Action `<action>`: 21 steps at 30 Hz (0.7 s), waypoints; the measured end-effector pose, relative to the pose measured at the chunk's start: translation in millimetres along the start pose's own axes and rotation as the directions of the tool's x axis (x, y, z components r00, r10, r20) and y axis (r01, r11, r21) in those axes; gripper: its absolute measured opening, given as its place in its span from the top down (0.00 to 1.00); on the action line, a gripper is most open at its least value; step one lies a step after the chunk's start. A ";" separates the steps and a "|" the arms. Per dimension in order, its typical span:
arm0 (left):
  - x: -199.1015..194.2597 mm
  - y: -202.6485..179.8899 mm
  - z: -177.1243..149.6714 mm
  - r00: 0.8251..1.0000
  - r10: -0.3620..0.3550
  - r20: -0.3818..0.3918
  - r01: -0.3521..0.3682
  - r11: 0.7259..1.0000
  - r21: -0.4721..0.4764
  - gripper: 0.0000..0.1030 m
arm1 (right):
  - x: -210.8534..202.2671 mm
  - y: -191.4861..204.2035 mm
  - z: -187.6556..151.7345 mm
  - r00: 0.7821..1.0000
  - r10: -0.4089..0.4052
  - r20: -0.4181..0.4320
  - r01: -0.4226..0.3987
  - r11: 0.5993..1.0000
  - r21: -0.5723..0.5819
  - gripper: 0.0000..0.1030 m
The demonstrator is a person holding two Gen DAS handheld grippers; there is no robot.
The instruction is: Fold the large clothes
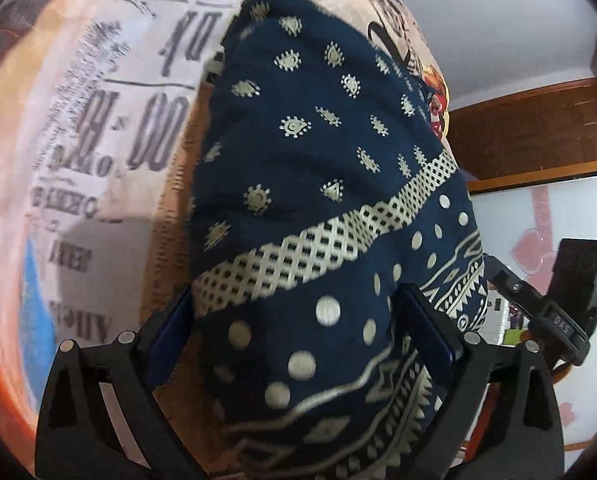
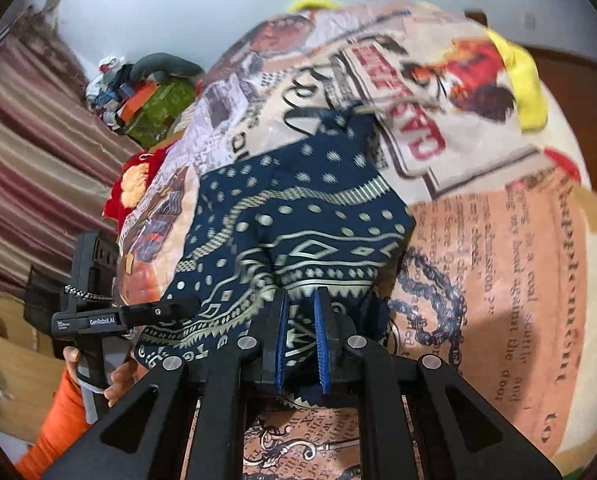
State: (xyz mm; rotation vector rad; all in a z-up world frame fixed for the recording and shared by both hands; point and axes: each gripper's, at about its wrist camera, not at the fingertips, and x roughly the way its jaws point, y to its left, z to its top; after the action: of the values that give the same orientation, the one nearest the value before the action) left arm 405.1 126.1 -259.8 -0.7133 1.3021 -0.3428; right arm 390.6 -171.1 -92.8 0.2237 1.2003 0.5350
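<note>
Because the navy blue cotton garment with cream dots and geometric borders (image 2: pixel 298 216) lies bunched on the newspaper-print bedspread (image 2: pixel 498 264), we read the fold as barely under way. Our right gripper (image 2: pixel 301 344) has its blue pads pinched tight on the patterned hem nearest us. Our left gripper (image 1: pixel 294 320) stands wide, its jaws straddling the cloth with both pads clear of it.

What worries us is the left jaws closing on a thick bunch instead of a single edge, which would drag two layers and skew the fold. A pull from the right alone could also slide the whole garment across the slick spread.

No container holds anything here; a heap of clutter (image 2: pixel 138 88) sits at the bed's far end, contents unclear.
</note>
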 end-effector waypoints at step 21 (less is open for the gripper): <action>12.8 11.1 5.9 0.994 -0.103 -0.044 0.104 0.994 0.016 0.05 | 72.6 -57.6 17.7 0.951 0.267 -0.154 -0.216 0.933 0.286 0.07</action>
State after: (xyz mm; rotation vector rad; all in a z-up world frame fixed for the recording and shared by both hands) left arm 412.3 128.3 -276.1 -0.7627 1.3037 -0.4555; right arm 441.5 -181.7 -171.6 0.5677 1.4430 0.6197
